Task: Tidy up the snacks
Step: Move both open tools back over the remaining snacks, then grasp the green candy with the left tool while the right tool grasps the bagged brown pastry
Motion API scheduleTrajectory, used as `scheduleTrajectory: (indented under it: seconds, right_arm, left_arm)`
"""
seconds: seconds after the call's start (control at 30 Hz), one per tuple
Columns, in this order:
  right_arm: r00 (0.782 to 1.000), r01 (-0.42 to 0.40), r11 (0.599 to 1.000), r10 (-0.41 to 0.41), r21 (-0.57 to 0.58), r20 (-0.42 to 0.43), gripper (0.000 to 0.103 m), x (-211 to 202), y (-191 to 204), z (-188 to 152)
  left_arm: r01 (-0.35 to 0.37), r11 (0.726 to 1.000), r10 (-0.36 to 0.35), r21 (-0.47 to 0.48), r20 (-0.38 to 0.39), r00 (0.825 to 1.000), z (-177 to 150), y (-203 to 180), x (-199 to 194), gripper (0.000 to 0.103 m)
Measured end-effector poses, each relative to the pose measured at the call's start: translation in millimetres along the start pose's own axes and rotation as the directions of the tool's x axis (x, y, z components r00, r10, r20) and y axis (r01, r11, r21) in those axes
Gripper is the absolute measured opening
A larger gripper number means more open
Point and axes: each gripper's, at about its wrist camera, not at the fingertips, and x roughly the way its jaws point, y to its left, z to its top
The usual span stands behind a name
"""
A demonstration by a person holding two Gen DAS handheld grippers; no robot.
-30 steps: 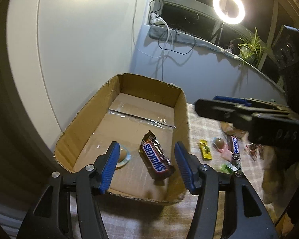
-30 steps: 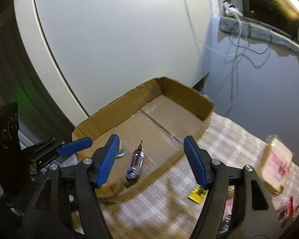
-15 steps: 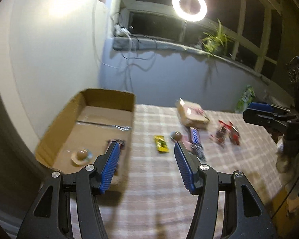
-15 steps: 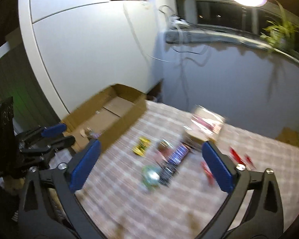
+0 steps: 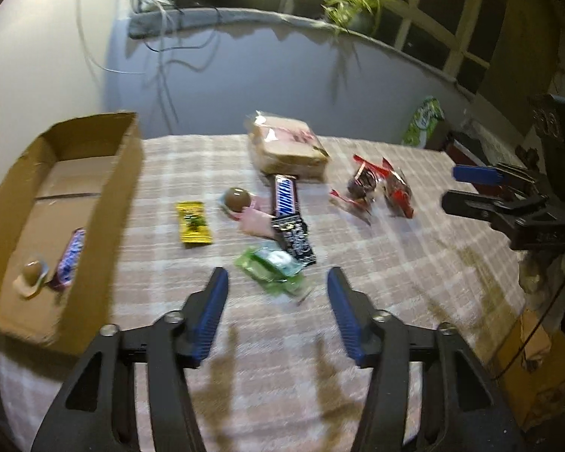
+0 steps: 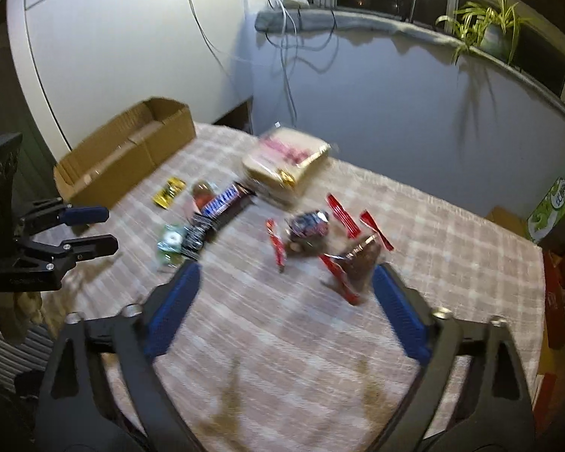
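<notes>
A cardboard box [image 5: 105, 203] at the table's left holds a Snickers bar [image 5: 71, 258] and a round chocolate [image 5: 32, 272]. Loose snacks lie on the checked cloth: a yellow packet [image 5: 194, 222], a chocolate ball [image 5: 237, 199], a blue bar [image 5: 286, 196], a black packet [image 5: 295, 239], a green packet [image 5: 275, 265], red-wrapped sweets [image 5: 373, 188] and a clear biscuit pack [image 5: 286, 147]. My left gripper [image 5: 278, 282] is open and empty just in front of the green packet. My right gripper [image 6: 285, 277] is open and empty above the red sweets [image 6: 335, 241].
The box also shows in the right wrist view [image 6: 132, 158]. A grey wall and a sill with cables and a plant [image 6: 482, 34] stand behind the table. A green carton [image 6: 557, 203] sits off the table's right end. The other gripper shows at each view's edge.
Both grippers have swung away from the box, rightwards over the loose snacks. The Snickers bar stays in the box. Both stay open.
</notes>
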Motion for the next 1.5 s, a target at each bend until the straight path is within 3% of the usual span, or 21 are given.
scheduleTrajectory:
  seconds: [0.07, 0.17, 0.23, 0.6, 0.93, 1.1, 1.3, 1.5]
  right_arm:
    - [0.999, -0.022, 1.0, 0.022, 0.011, -0.027, 0.075, 10, -9, 0]
    - [0.999, -0.005, 1.0, 0.005, 0.011, -0.036, 0.073, 20, -16, 3]
    - [0.998, 0.018, 1.0, -0.017, 0.024, -0.053, 0.073, 29, -24, 6]
    - [0.991, -0.023, 0.988, 0.043, 0.15, -0.13, 0.073, 68, -62, 10]
    - [0.986, -0.028, 0.98, 0.059, 0.195, -0.155, 0.073, 87, -70, 12]
    - [0.983, -0.024, 0.978, 0.061, 0.206, -0.174, 0.073, 93, -75, 9]
    - [0.982, -0.035, 0.973, 0.076, 0.227, -0.174, 0.073, 96, -79, 8]
    - [0.979, -0.066, 0.968, 0.11, 0.242, -0.171, 0.061, 96, -81, 7]
  left_arm:
    - [0.024, 1.0, -0.024, -0.001, -0.023, 0.999, 2, -1, 10, 0.042]
    - [0.038, 0.999, -0.039, -0.006, -0.051, 0.998, 4, 0, 22, 0.034]
    - [0.039, 0.999, -0.04, -0.011, -0.064, 0.997, 4, 2, 28, 0.034]
    - [0.019, 0.999, -0.023, -0.034, -0.127, 0.992, 10, 6, 57, 0.034]
    - [-0.022, 0.998, 0.03, 0.063, -0.122, 0.992, 19, -7, 70, 0.034]
    - [-0.023, 0.998, 0.029, 0.056, -0.115, 0.993, 20, -3, 70, 0.019]
    - [-0.016, 0.999, 0.021, 0.046, -0.105, 0.994, 20, 0, 71, 0.011]
    - [-0.011, 0.999, 0.015, 0.041, -0.098, 0.995, 19, 3, 71, 0.009]
